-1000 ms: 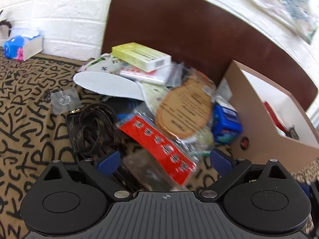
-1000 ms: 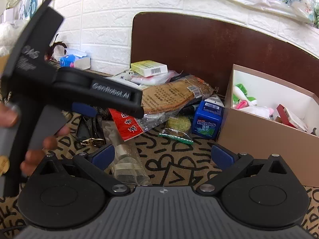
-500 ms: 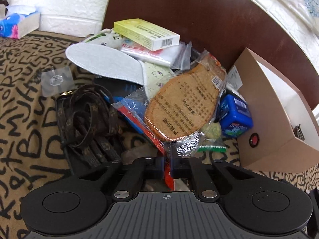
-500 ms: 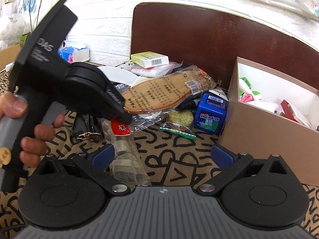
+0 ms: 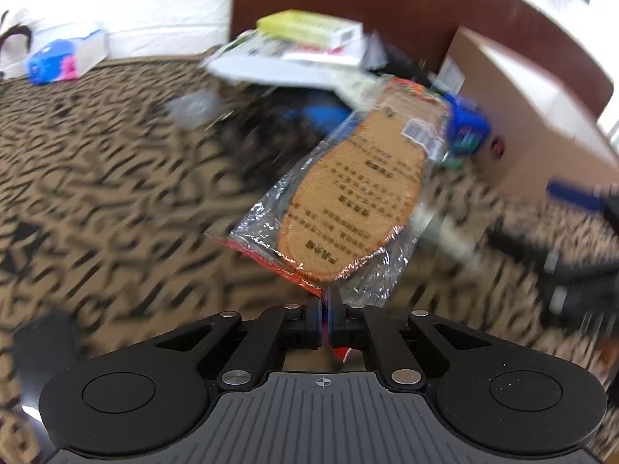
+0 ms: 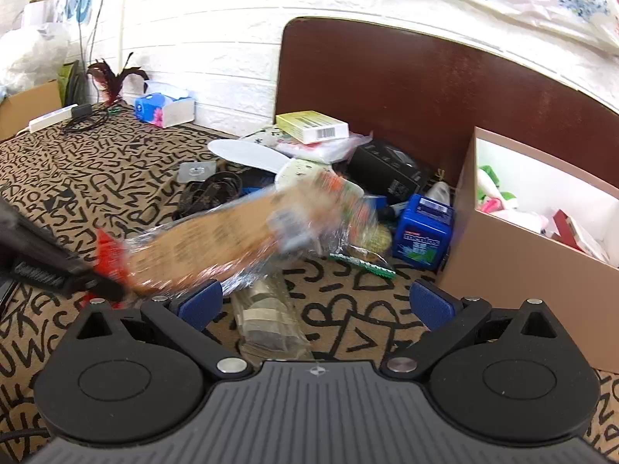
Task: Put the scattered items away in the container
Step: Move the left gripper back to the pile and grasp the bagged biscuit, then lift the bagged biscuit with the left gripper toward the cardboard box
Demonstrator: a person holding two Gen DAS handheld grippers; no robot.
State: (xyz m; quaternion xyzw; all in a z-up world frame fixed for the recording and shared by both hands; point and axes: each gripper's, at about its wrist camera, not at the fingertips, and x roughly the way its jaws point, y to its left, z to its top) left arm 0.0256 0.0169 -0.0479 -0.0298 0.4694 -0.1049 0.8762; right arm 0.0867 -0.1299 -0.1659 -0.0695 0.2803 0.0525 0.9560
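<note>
insole packet (image 6: 232, 239) motion-blurred, box (image 6: 541, 270) cut off at frame edge

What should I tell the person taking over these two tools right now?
Left tool: shut on the bagged insole, lifted off the pile.
Right tool: open, holding nothing, over a clear packet.
Box: on the right, already holding some items.
Left to do: drop the bagged insole in the box, then the Mentos tub, yellow carton, white insole and the others.
</note>
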